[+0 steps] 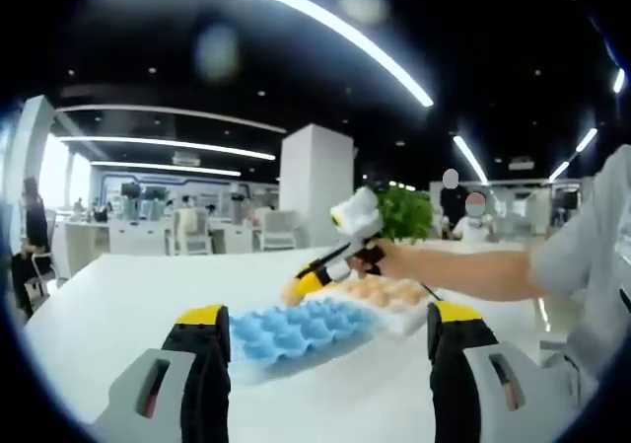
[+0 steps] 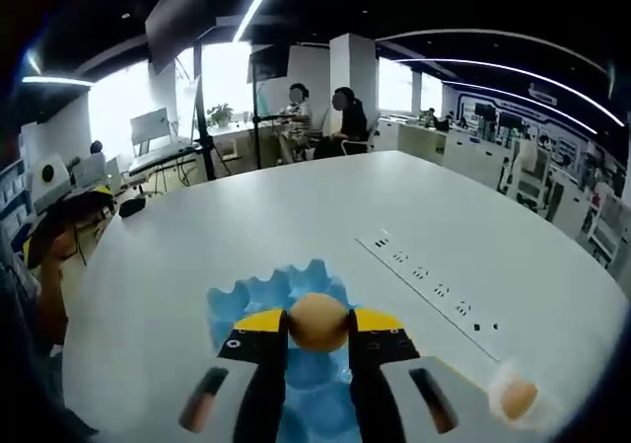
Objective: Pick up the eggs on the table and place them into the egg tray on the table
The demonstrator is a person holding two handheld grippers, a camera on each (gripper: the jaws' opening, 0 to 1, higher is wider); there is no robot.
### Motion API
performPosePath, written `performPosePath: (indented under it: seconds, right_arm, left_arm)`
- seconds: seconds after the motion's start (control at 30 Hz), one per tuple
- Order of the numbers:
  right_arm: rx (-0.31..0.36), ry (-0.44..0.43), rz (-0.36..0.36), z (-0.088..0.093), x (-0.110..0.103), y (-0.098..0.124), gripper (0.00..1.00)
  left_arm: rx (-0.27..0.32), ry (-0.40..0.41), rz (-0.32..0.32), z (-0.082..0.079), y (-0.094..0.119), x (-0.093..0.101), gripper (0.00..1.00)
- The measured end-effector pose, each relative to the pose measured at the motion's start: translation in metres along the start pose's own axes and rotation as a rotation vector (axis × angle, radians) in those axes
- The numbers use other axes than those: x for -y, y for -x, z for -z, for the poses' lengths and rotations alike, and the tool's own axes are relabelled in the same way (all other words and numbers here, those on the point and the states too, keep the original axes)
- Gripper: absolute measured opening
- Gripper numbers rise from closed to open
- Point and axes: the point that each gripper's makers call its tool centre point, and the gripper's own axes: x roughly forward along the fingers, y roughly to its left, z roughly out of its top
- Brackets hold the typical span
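A blue egg tray (image 1: 296,331) lies on the white table, just beyond my left gripper (image 1: 327,315), whose jaws stand wide open with nothing between them. Behind the blue tray sits a white tray of brown eggs (image 1: 380,292). A hand brings my right gripper (image 1: 306,285) in from the right, above the blue tray's far edge. In the right gripper view, that gripper (image 2: 317,323) is shut on a brown egg (image 2: 317,321) directly above the blue egg tray (image 2: 258,303). Another egg (image 2: 518,398) shows at the lower right.
The white table (image 2: 296,226) is wide and round, with a strip of flush sockets (image 2: 426,277) running across it. A green plant (image 1: 404,213) stands behind the hand. People sit at desks far off in the office.
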Motion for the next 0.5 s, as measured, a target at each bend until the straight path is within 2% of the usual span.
performPosePath:
  seconds: [0.3, 0.5]
  right_arm:
    - [-0.009, 0.000, -0.024, -0.011, 0.002, -0.033, 0.25]
    - [-0.013, 0.003, -0.043, -0.013, -0.012, -0.055, 0.25]
  left_arm:
    - [0.007, 0.006, -0.006, -0.001, 0.003, -0.004, 0.83]
    - [0.016, 0.011, -0.006, -0.003, 0.005, -0.006, 0.83]
